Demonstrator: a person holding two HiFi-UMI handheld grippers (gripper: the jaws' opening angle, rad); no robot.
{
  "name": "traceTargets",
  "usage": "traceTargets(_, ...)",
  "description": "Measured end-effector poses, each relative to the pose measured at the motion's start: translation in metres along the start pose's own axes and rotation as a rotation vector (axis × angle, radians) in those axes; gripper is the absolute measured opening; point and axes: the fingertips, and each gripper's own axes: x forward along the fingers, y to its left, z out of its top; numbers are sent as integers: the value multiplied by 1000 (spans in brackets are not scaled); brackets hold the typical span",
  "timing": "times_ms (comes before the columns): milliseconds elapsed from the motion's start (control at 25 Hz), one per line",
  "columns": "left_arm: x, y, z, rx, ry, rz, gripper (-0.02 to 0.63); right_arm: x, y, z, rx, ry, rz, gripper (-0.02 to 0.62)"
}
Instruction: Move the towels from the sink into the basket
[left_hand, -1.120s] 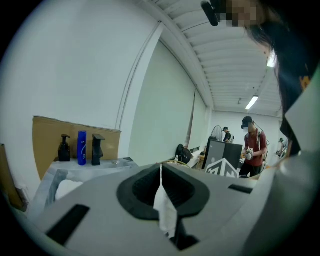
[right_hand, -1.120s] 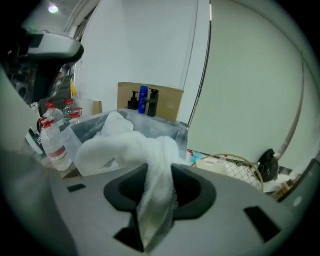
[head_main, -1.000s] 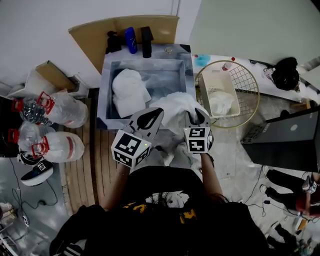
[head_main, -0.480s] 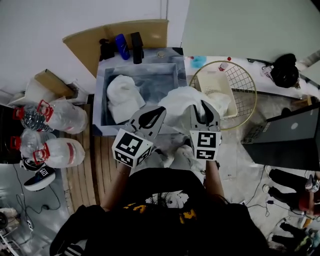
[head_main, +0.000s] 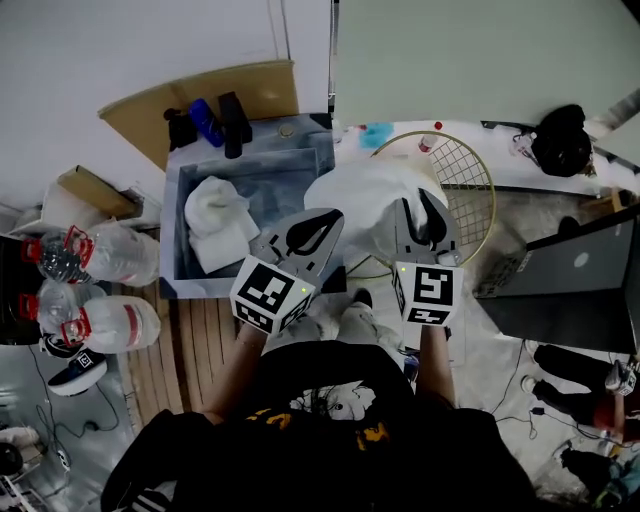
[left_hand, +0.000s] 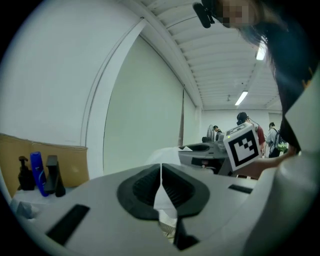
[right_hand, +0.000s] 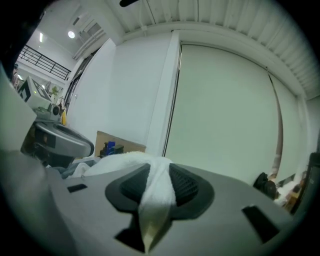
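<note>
Both jaws pairs nipped onto towel (head_main: 360, 195): left gripper (head_main: 330, 216), right gripper (head_main: 424, 200).

Held towel (head_main: 365, 200) over basket (head_main: 465, 165); sink towel (head_main: 215, 225) crumpled

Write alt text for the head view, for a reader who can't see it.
Seen from above, a person holds a white towel between the left tongs and right tongs, both clamped on it, over the left rim of a round wire basket. Another towel lies in the sink to the left.
</note>
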Motion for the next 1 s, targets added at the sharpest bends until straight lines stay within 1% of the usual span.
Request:
traceTargets(120, 33, -6, 4, -1, 6, 2, 11, 9, -37, 0, 0, -14, 2, 114)
traceTargets(240, 64, -11, 9, 0, 10, 22, 11, 23, -70, -8, -3, -12, 11, 114)
traceTargets(480, 122, -24, 15, -2, 26, 40, 11, 61, -134, -47, -15, 42, 30, 114)
traceTargets(640, 157, -28, 14, -8, 46, 41, 11, 94, -171, -89, 0, 115, 50, 114)
traceTargets(760, 181, -28, 8, -10, 68, 49, 11, 126, -192, -130, -5, 180, 70, 114)
traceTargets(1000, 218, -17, -4, -29, 116, 60, 11, 194, -205, -235, -67, 388, 129, 114)
